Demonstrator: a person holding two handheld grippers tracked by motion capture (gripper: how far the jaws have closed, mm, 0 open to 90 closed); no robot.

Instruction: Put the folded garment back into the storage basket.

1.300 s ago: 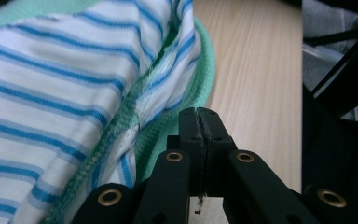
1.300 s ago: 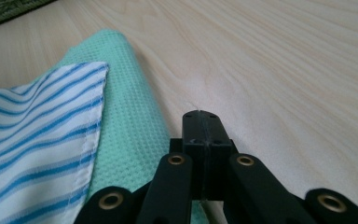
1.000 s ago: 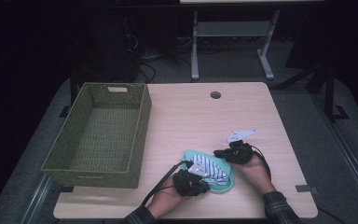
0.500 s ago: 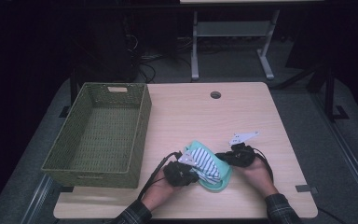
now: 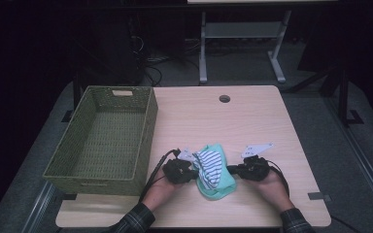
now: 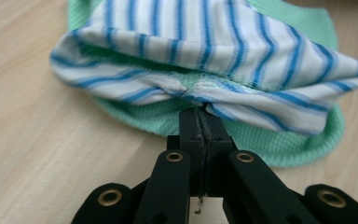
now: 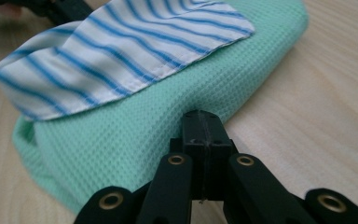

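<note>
The left gripper (image 6: 200, 116) pinches the striped cloth (image 6: 242, 56), the right gripper (image 7: 204, 122), jaws together, perhaps nips the green cloth (image 7: 135, 154), which may slip free.

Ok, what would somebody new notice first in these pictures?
Probably the bright bundle near the table's front edge: a blue-striped white cloth lying on a mint green cloth, with the left gripper and right gripper shut at either side. Next, the green woven basket standing at the left.

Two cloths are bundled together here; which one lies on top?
The blue-and-white striped cloth lies on top. The plain mint-green waffle cloth sits beneath it on the table, showing around its edges, between the left gripper and right gripper.
</note>
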